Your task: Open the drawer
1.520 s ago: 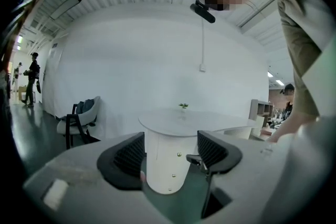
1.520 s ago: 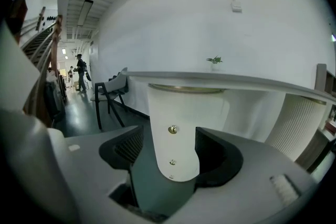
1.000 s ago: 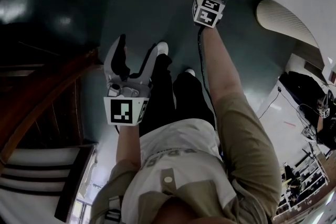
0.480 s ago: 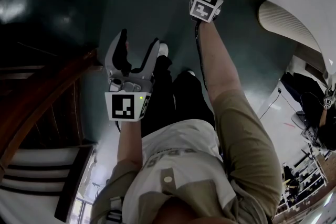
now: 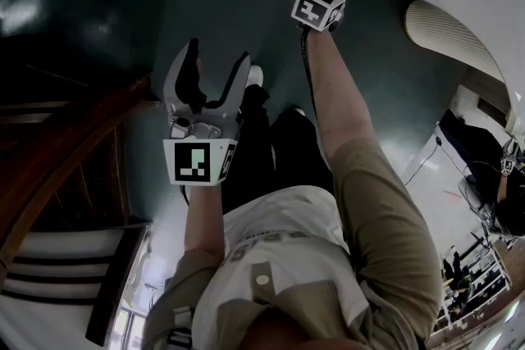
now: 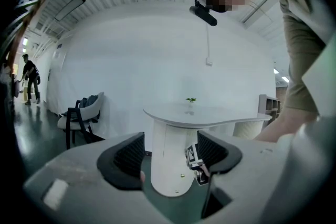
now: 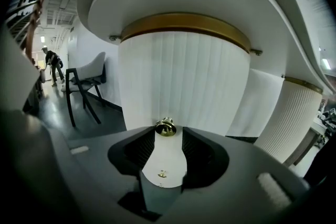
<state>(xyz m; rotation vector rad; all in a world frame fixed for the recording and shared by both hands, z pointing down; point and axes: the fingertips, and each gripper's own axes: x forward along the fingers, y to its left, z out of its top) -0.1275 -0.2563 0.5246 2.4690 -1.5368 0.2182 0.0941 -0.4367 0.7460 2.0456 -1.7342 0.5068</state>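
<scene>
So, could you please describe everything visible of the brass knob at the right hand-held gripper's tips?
The knob is small, round and shiny, brass-coloured like metal. It sticks out from the white fluted pedestal, above more brass knobs lower down. It sits between the tips of the right hand-held gripper, whose jaws have just been closing. A sliver of white still shows beside it, so it does not look gripped yet.
</scene>
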